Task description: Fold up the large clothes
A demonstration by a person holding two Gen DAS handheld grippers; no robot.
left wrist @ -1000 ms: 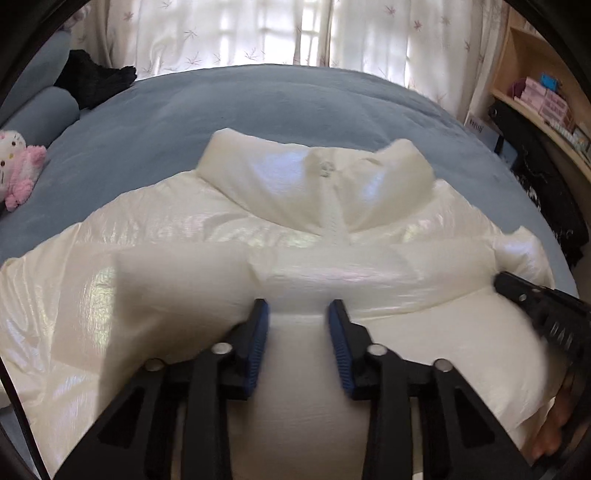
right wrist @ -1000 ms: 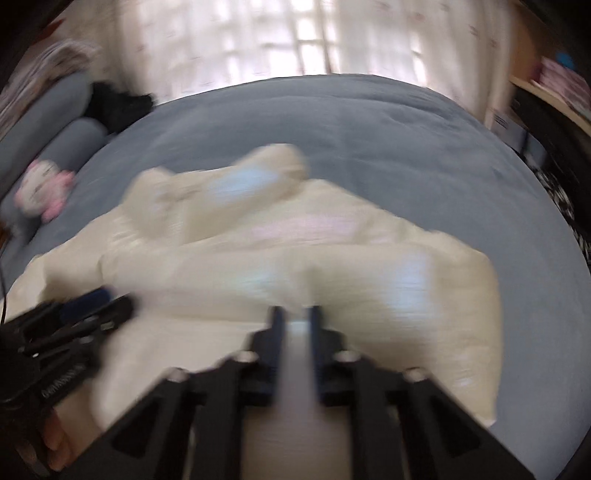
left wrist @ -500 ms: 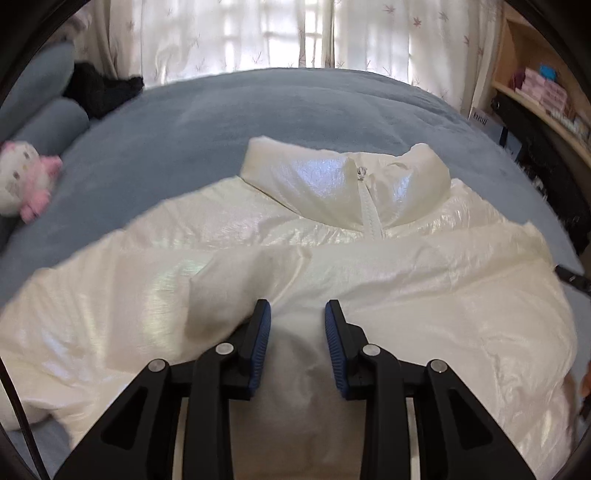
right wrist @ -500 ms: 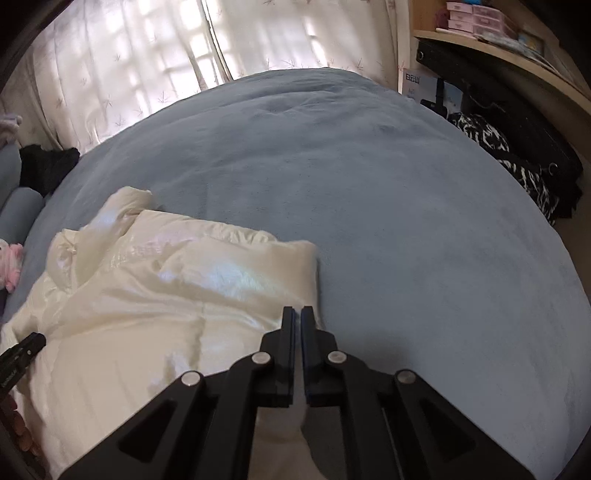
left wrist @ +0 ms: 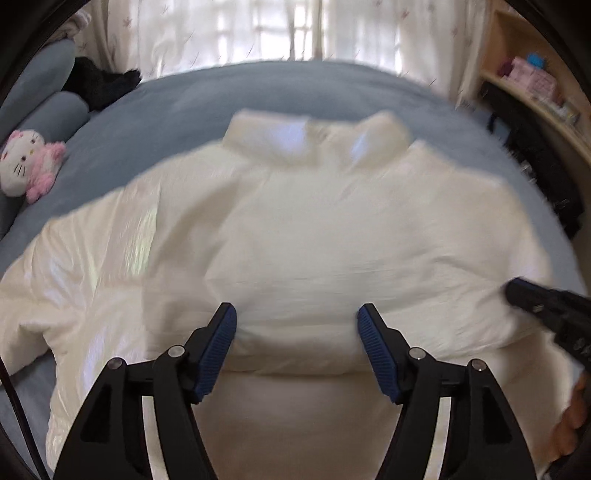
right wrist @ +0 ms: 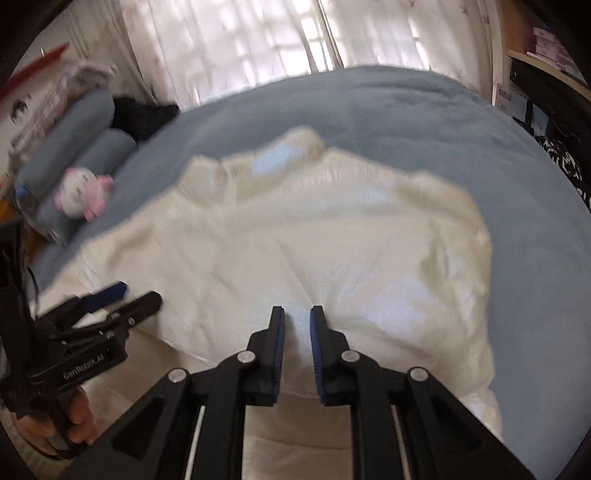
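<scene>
Glossy cream nylon fills the view under both my tools: the jacket (left wrist: pixel 332 236) lies front up on the blue bed (left wrist: pixel 207 99), its hem end nearest me and its collar (left wrist: pixel 314 136) farthest. My left gripper (left wrist: pixel 296 332) is spread wide, its blue pads either side of a puffy fold across the middle of the jacket, holding nothing that I can see. My right gripper (right wrist: pixel 297 332) has a narrow gap between its pads, with cloth right at the tips; the blur hides whether any fabric is actually caught there, though it looks free to me. From the right view the left gripper (right wrist: pixel 122 295) sits over the jacket's left edge, its fingers apart. One sleeve seems to lie folded across the chest, so I judge the job partly done, with the lower half to bring up towards the collar next. To do that well I would close each gripper on the near fold at matching points, one per side, and take all the layers, since this slick padded cloth slides and springs back. I would lift both sides level, carry them forward together, and lay the edge down square just short of the collar before letting go. Beyond the jacket, a plush cat (left wrist: pixel 27 162) rests beside the pillows (right wrist: pixel 74 147), well apart, and curtains (left wrist: pixel 258 29) hang behind the bed.
</scene>
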